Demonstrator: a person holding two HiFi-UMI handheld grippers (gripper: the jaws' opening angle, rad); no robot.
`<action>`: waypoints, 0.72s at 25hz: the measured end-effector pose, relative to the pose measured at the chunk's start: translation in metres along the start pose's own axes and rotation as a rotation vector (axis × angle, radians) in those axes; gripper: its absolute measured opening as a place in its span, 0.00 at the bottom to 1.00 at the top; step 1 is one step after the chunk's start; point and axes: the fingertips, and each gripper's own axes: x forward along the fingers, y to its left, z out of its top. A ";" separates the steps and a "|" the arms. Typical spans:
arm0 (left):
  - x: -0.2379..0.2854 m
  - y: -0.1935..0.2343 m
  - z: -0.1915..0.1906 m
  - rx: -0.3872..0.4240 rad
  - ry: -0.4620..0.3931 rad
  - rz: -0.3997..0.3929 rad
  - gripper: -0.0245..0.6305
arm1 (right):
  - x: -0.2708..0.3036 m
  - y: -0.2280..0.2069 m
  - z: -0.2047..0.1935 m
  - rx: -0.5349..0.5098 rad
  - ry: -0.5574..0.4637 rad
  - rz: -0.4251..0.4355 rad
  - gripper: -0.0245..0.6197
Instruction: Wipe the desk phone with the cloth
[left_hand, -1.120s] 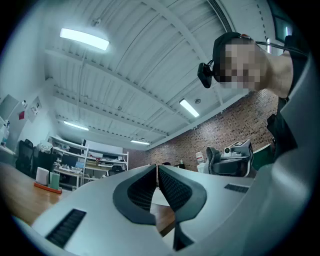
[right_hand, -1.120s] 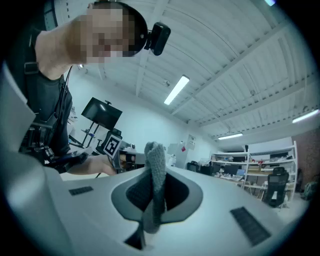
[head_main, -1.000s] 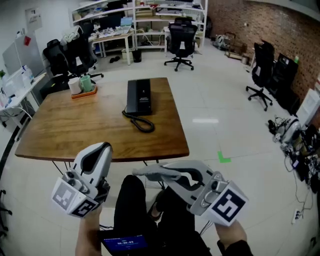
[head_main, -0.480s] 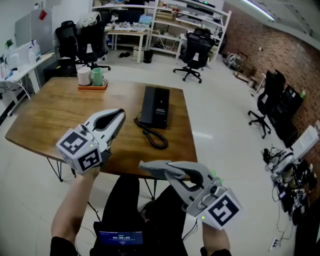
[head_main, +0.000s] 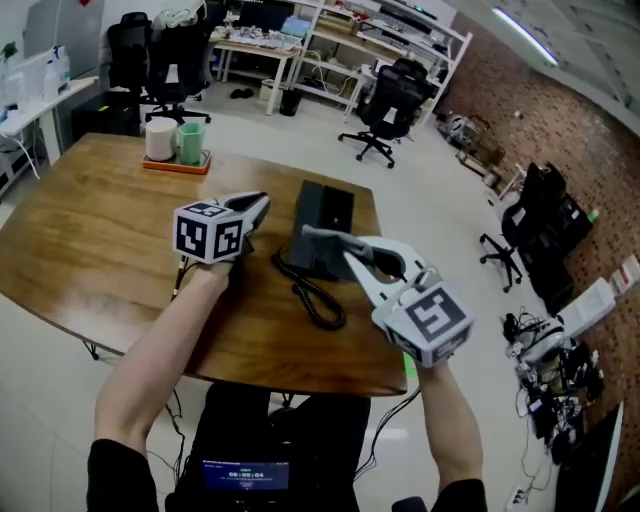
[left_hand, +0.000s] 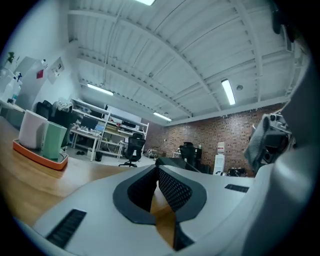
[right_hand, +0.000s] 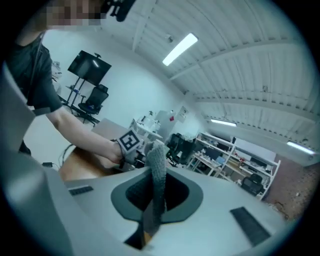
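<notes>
1. Both grippers are over the table (head_main: 90, 250) now. 0.5 s ago they hung short of its near edge, and the cloth hadn't reached the phone.
2. Right gripper (head_main: 345, 250), centre frame: jaws clamped on the grey cloth (head_main: 318, 238). In the right gripper view the cloth stands up between the pads and flops past the tips.
3. Left gripper (head_main: 256, 207), centre-left: jaws closed together w/ nothing in them, just beside the phone's left side.
4. Desk phone (head_main: 325, 212): black, lying flat mid-frame. The cloth is over its near end; can't tell if it's touching. Coiled cord (head_main: 312, 292) loops toward lower centre.
5. Handling, my guess: the cloth is soft, light and limp, so it needs pressing down to wipe. The phone is stiff plastic and prob. light enough to skid on smooth wood. Steady it by a body edge, not the cord.
6. Containers: orange tray (head_main: 172, 165), upper left, well apart from the phone. It holds a white cup (head_main: 158, 138) and a green cup (head_main: 191, 142) side by side; contents can't be seen.
</notes>
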 end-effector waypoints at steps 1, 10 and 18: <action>0.007 0.006 0.001 -0.002 -0.005 0.009 0.04 | 0.016 -0.016 -0.006 -0.006 0.026 -0.011 0.08; 0.024 0.006 0.005 0.204 0.000 0.033 0.04 | 0.127 -0.076 -0.033 -0.038 0.181 -0.040 0.08; 0.018 0.003 0.004 0.205 -0.023 0.029 0.04 | 0.182 -0.107 -0.050 -0.197 0.256 -0.170 0.08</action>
